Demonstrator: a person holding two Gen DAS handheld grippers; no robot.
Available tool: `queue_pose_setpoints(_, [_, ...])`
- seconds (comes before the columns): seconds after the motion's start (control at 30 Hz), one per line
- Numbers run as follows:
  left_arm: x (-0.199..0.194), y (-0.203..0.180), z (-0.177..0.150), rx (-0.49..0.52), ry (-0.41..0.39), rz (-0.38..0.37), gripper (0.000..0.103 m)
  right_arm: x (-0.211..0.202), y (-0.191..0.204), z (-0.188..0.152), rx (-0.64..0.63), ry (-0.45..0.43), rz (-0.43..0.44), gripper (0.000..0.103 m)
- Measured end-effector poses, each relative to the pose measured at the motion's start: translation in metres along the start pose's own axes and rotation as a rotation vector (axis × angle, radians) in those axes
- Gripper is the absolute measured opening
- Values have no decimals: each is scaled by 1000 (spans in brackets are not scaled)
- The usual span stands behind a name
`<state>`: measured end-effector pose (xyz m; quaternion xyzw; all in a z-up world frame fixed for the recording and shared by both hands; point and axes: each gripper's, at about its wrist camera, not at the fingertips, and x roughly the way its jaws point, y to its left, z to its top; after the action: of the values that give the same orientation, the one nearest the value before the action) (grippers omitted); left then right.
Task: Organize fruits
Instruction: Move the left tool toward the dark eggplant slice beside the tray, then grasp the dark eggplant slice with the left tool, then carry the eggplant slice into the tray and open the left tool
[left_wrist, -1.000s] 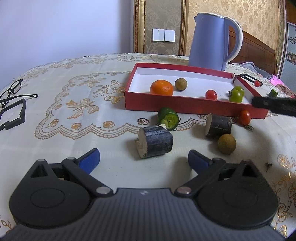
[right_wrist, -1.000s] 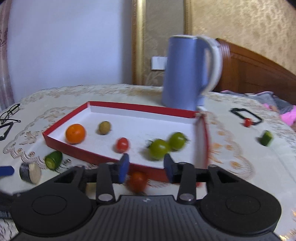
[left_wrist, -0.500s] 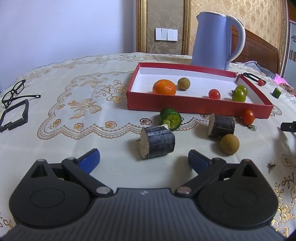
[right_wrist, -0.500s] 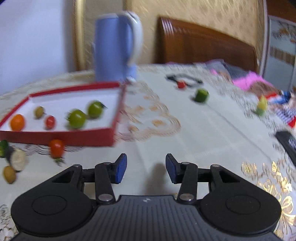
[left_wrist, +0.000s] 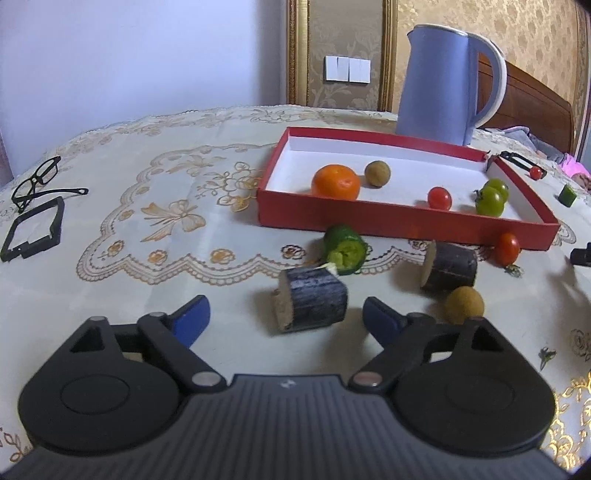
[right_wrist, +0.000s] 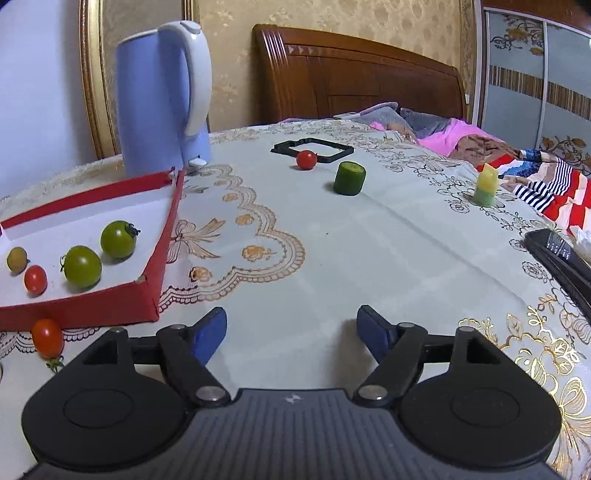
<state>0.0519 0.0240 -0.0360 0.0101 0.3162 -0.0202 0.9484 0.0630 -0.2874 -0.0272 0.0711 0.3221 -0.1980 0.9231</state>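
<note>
A red tray (left_wrist: 402, 223) holds an orange (left_wrist: 335, 181), a brown longan (left_wrist: 377, 173), a red cherry tomato (left_wrist: 439, 198) and two green tomatoes (left_wrist: 489, 200). In front of it lie a cucumber piece (left_wrist: 344, 249), two dark sugarcane pieces (left_wrist: 312, 302) (left_wrist: 448, 266), a second longan (left_wrist: 464, 305) and a red tomato (left_wrist: 507, 248). My left gripper (left_wrist: 286, 319) is open, just short of the near sugarcane piece. My right gripper (right_wrist: 291, 330) is open and empty over bare cloth right of the tray (right_wrist: 157, 273). Far off lie a red tomato (right_wrist: 306, 159) and a cucumber piece (right_wrist: 349, 178).
A blue kettle (left_wrist: 445, 85) stands behind the tray. Glasses (left_wrist: 37, 182) and a black frame (left_wrist: 33, 229) lie at the left. Another black frame (right_wrist: 314, 149), a yellow-green piece (right_wrist: 485, 186) and a black remote (right_wrist: 561, 262) are at the right, with bedding beyond the table edge.
My right gripper has swung right, away from the tray and the red tomato beside it, and has opened wider. My left gripper has barely moved.
</note>
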Motion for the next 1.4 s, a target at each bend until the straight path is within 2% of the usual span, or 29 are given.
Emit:
queue_pose_setpoints(0.03, [0,0,0,-4,-3,4,82,1,1,0,-5,3,0,81])
queue_pose_setpoints(0.1, [-1,-1,1,-9,-13,14,69,2,2,0,-9,8,11,85])
queue_pose_setpoints(0.33, [-3,-1,1,-18,-24,18,55,4,3,1,-14,13,18,87])
queue_pose_setpoints(0.53, [-6,-6,0,-7,-32,-5,34,4,3,1,-14,12,18,87])
queue_pose_setpoints(0.77, [-4,-8,2,-1,-34,1,31,4,4,0,-14,12,18,88])
queue_pose_setpoints(1.07, [-1,-6,10,-12,-23,-28,30,4,4,0,-14,12,18,88])
queue_pose_setpoints(1.4, [-5,-7,33,-2,-70,-61,30,4,4,0,-14,12,18,88])
